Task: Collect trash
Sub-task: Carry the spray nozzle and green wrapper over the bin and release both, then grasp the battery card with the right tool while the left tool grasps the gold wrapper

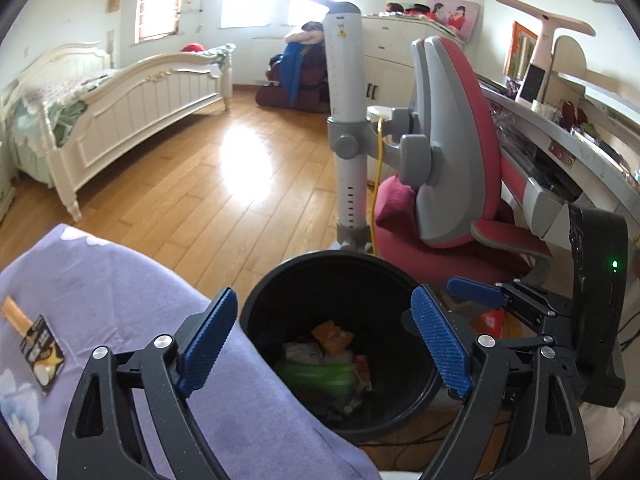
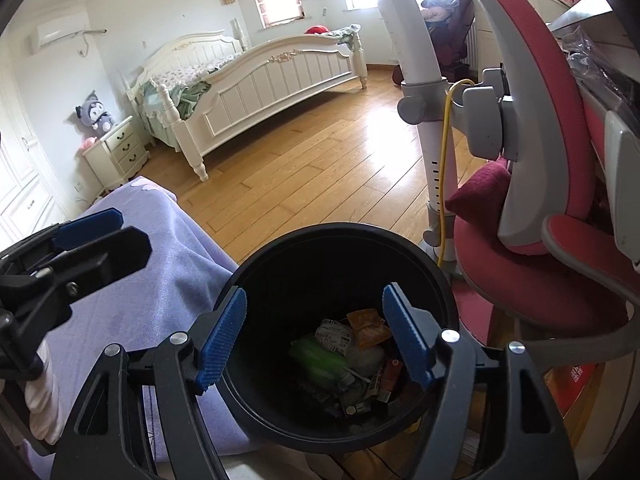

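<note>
While held above the black bin [image 2: 340,248] with wrappers [image 2: 352,356] inside, left gripper [image 1: 324,344] and right gripper [image 2: 316,340], both spread wide and empty, probably for dropping; one dark packet [image 1: 42,354] left on purple blanket [image 1: 120,280].

Your left gripper [image 1: 324,344] hangs with its blue-padded fingers [image 1: 208,344] spread wide and nothing between them, while your right gripper [image 2: 316,340], just to its right and pointing the same way, is likewise parted and empty.
</note>
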`<state>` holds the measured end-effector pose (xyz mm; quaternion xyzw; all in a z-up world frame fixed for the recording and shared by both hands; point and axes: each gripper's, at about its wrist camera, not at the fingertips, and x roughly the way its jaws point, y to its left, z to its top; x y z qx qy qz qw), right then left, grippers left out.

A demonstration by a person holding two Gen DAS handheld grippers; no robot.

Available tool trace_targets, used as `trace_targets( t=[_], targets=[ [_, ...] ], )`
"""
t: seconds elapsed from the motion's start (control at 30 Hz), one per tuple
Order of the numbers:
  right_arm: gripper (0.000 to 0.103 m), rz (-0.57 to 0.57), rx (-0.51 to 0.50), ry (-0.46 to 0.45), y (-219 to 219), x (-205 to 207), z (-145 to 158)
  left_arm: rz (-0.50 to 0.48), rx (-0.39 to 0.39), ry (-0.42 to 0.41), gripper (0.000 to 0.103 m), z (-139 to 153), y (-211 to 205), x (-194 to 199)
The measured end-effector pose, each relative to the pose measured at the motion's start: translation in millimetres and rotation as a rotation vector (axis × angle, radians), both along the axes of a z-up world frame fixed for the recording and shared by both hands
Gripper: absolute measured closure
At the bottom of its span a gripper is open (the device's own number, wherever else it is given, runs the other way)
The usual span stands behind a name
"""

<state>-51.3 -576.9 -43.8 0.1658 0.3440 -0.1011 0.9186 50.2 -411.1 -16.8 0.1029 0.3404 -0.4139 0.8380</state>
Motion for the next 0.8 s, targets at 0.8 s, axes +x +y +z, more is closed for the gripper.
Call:
trace_targets(
  t=[0.8],
  targets=[
    [0.032,0.427,-0.079,0.016,153.8,79.1,31.7,0.577,-0.045,0.198,0.024,-22.3,233.3,159.6]
  ],
)
